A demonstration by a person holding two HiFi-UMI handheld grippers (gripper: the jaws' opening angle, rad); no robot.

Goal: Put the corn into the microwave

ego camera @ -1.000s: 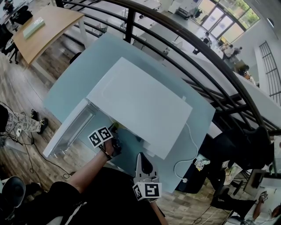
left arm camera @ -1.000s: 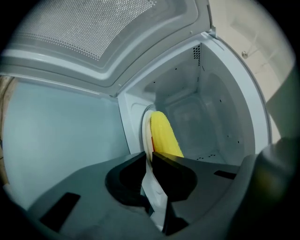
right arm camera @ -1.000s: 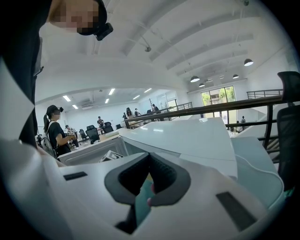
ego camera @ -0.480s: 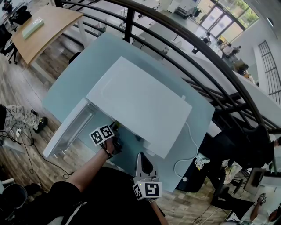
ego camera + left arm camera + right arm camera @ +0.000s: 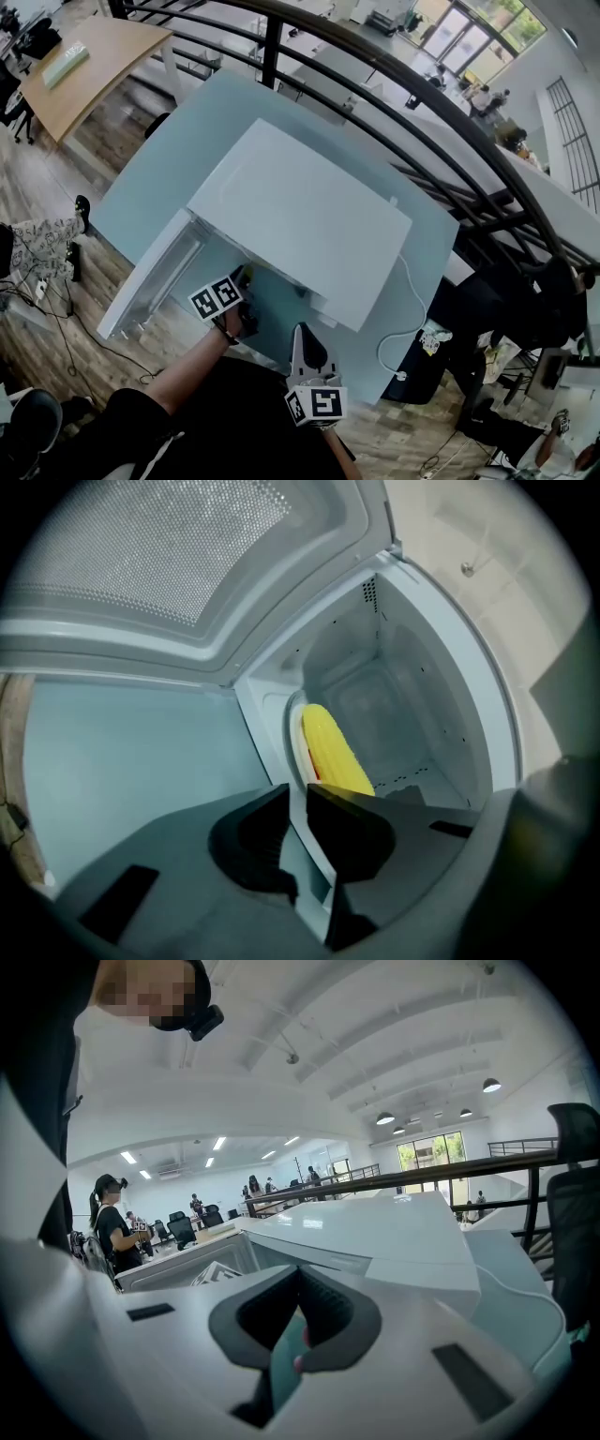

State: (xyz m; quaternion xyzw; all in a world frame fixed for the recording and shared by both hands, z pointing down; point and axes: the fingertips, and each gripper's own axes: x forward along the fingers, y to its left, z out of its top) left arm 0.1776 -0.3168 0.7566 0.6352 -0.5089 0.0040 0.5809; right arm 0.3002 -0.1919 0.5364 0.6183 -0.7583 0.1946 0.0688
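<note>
One corn (image 5: 333,752) on plate (image 5: 293,747), L fingers (image 5: 354,832) clamped

The left hand-held gripper (image 5: 298,799) pinches a plate (image 5: 293,738) rim, right hand-held gripper (image 5: 300,1283) hangs closed.

Pale blue table (image 5: 141,178), black railing (image 5: 270,42), wooden desk (image 5: 84,66), wooden floor (image 5: 47,187)

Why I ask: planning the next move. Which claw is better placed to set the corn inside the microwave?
Left. The left claw grips the plate carrying the corn, right at the mouth of the open microwave. The right claw is empty and back from the opening.
</note>
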